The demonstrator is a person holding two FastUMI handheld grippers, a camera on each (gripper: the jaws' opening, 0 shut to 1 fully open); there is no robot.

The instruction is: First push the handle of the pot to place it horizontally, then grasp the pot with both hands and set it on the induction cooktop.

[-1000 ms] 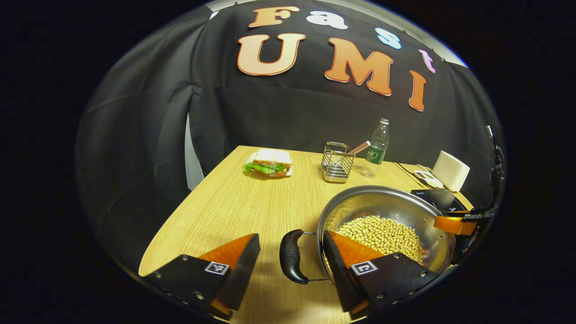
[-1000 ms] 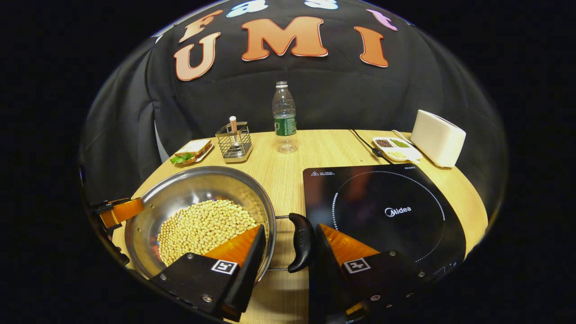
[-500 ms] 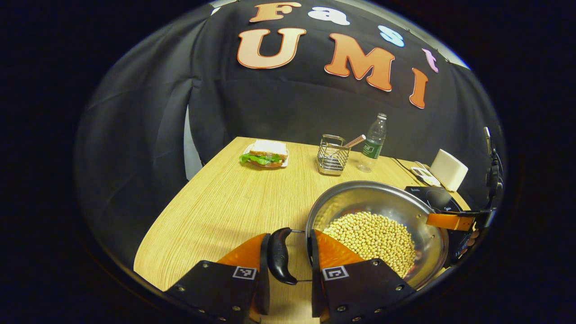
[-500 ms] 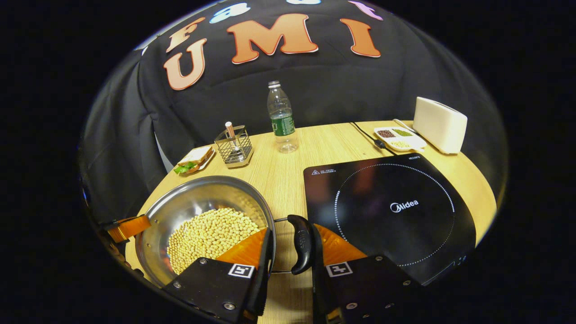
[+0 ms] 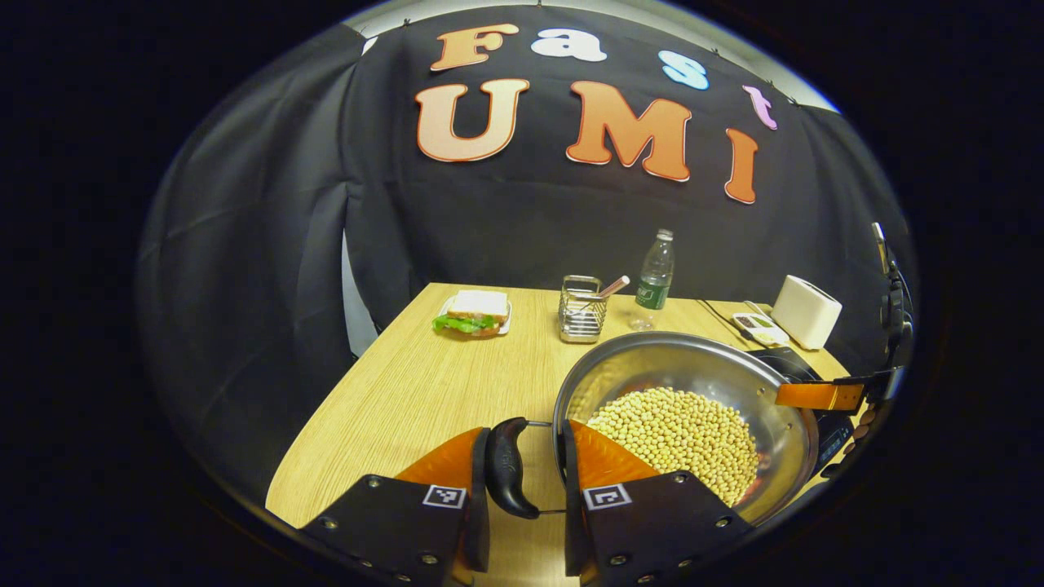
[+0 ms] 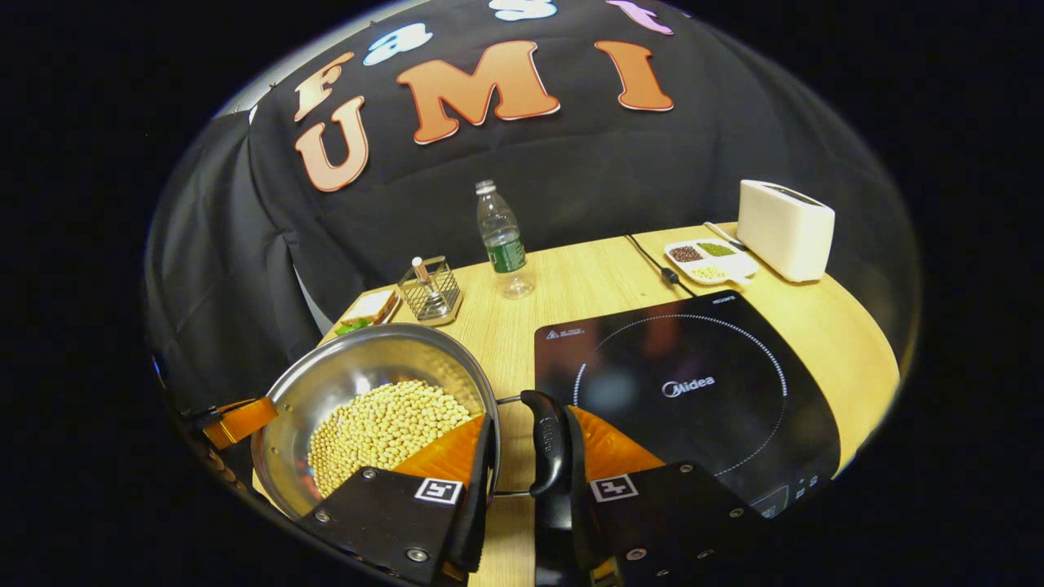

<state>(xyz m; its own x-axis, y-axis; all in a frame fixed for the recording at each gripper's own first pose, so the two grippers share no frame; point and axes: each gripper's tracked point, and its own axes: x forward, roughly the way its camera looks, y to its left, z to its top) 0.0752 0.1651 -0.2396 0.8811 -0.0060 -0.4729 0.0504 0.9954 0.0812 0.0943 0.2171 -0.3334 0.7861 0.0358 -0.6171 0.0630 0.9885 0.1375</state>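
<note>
Left gripper view: left gripper (image 5: 522, 477) is clamped on the pot (image 5: 683, 408)'s handle (image 5: 506, 466) at 6 o'clock. Right gripper (image 6: 526, 461) likewise pinches the opposite handle (image 6: 546, 444), apparently firmly. Bean-laden steel is likely heavy and slippery; lift level by both handles.

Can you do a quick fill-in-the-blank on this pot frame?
1. The pot holds yellow ____.
2. The left hand-held gripper and the right hand-held gripper each close on a black pot ____.
3. The induction cooktop has ____ standing on it.
4. The wire basket stands between the sandwich and the ____.

Missing: beans; handle; nothing; bottle
</note>
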